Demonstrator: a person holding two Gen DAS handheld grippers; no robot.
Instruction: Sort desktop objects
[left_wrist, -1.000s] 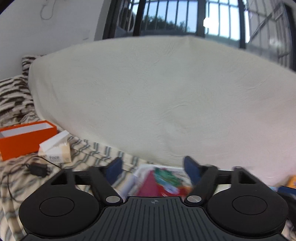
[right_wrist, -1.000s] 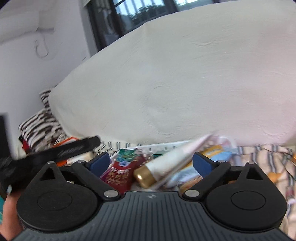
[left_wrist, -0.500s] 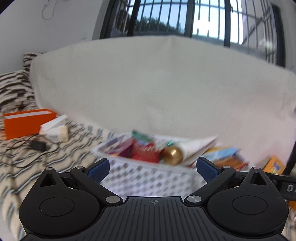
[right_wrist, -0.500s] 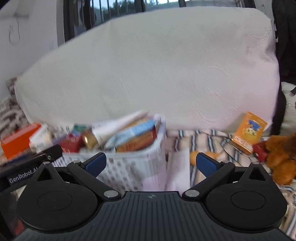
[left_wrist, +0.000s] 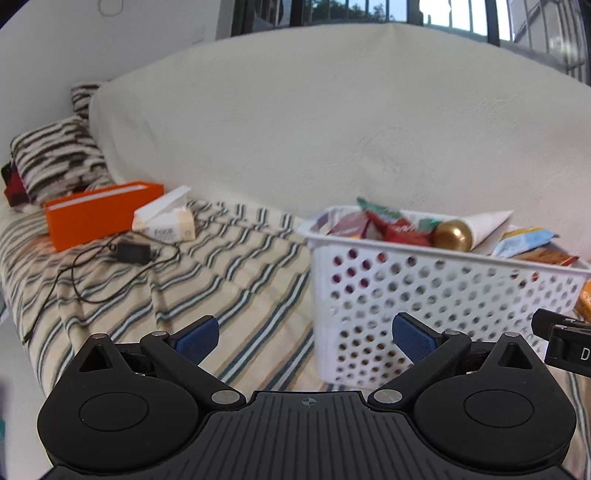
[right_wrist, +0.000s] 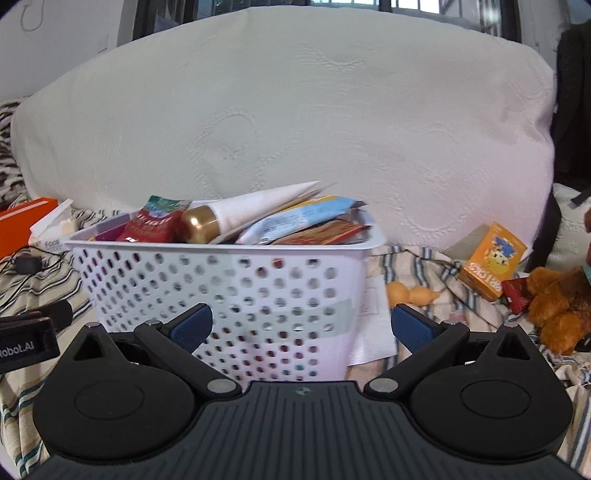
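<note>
Left gripper (left_wrist: 306, 336): low centre of its frame, jaws spread wide, nothing between them. Right gripper (right_wrist: 302, 325): same, jaws wide apart, empty, facing the basket.

White perforated basket (right_wrist: 221, 280) on striped bedding (left_wrist: 207, 266), centre of right wrist frame, right of centre in left wrist frame. Heaped above the rim:
- white tube with gold cap (right_wrist: 236, 216), lying tilted, cap toward lower left
- red snack packet (right_wrist: 151, 225) at left
- light blue packet (right_wrist: 295, 219) and brown-orange packet (right_wrist: 317, 233) at right

Outside the basket, right wrist frame, right side: orange carton (right_wrist: 493, 260) leaning, small yellow gourd-shaped toy (right_wrist: 410, 293) just beside the basket, brown plush toy (right_wrist: 557, 306) at far right edge with a small red packet (right_wrist: 515, 291) touching it.

Left wrist frame, left of centre: orange box (left_wrist: 99, 212), tissue pack (left_wrist: 166, 225) touching it, black charger with cable (left_wrist: 131, 251) in front. Large white cushion (left_wrist: 332, 122) behind everything.
</note>
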